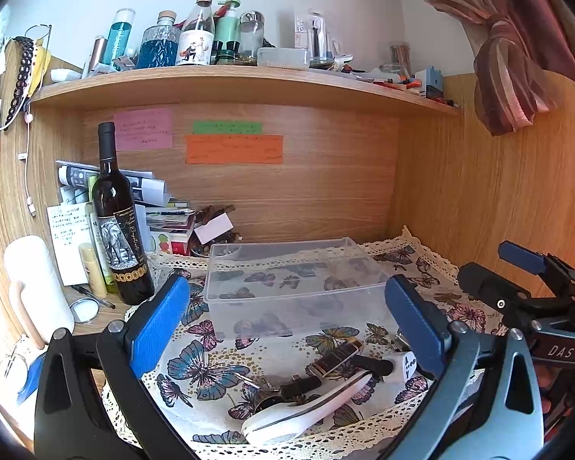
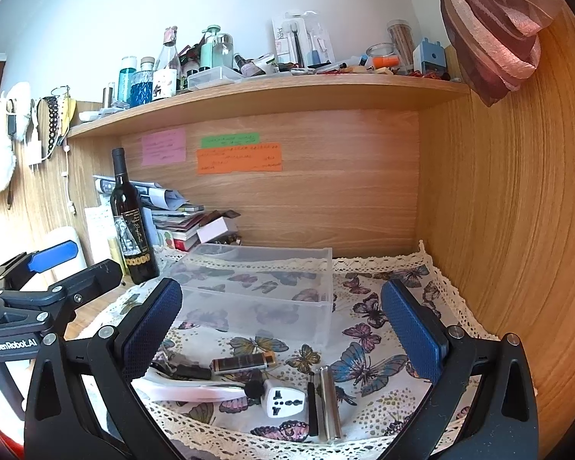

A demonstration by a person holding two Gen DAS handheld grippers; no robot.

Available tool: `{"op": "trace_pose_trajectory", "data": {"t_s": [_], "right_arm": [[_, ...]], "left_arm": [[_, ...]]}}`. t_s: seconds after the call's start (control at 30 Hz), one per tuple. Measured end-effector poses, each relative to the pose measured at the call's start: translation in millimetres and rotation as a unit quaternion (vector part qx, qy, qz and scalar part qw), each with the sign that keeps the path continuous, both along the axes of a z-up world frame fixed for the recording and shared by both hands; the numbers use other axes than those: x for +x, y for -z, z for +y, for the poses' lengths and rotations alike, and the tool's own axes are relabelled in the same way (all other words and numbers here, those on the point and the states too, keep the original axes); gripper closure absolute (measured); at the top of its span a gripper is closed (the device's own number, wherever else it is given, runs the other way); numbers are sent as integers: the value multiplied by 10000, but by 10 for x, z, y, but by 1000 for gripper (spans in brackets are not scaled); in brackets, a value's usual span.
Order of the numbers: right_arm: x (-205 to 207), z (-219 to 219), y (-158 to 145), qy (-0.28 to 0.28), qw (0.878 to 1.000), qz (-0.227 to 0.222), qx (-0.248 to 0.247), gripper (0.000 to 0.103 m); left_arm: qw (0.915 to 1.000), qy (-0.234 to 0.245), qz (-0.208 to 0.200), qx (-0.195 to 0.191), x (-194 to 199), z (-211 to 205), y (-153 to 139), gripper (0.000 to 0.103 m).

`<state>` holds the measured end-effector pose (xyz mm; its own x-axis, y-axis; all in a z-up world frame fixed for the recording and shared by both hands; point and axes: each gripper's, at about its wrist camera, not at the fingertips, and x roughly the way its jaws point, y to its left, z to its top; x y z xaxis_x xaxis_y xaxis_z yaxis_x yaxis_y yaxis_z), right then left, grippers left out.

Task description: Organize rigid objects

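Note:
A clear plastic box (image 1: 306,264) (image 2: 318,272) stands empty on the butterfly cloth. In front of it lie small rigid things: a white flat device (image 1: 306,408) (image 2: 188,391), a brown striped lighter (image 1: 335,360) (image 2: 241,364), a white plug adapter (image 2: 283,400) (image 1: 408,368), a silver metal tube (image 2: 327,402) and a black clip (image 1: 301,385). My left gripper (image 1: 287,329) is open and empty above them. My right gripper (image 2: 283,329) is open and empty above the same items.
A dark wine bottle (image 1: 120,230) (image 2: 132,226) stands left of the box, beside a white container (image 1: 38,287), tubes, papers and stacked books (image 1: 165,218). A crowded shelf (image 1: 249,80) runs overhead. Wooden walls close the back and right. A curtain (image 1: 510,65) hangs upper right.

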<state>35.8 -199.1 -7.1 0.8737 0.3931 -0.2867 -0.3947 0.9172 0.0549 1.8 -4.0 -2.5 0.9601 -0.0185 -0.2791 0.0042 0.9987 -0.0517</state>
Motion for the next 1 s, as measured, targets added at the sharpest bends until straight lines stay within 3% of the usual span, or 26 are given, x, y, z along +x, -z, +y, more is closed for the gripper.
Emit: {"op": "trace_pose_trajectory", "data": {"t_s": [0.03,0.1,0.23,0.37,0.73,0.9,1.0], "right_arm": [[15,-16,5,31,10000,19,8,2],[50,-56,30,85,9999,89,12,8],[176,-159,139,157,9991,406,6,21],[309,-261,329,228,9961,854,-41,33],[472,-348,841,298,9825,1790,-422,45],[511,-296,995,223,9786,1968,-565,49],[550,-275,1064,227,9762,2063,-629,56]], "left_arm": [[10000,-39,19,-30,16,17,8,3],[9998,-57,139,-104,63,74,39,17],[9984,68,483,-277,177,167,171,25],[9958,99,891,-207,281,160,392,32],[9801,433,1907,-344,366,144,990,33],[9741,596,2159,-315,407,75,1150,32],[9754,549,2117,-262,401,32,1176,32]]}}
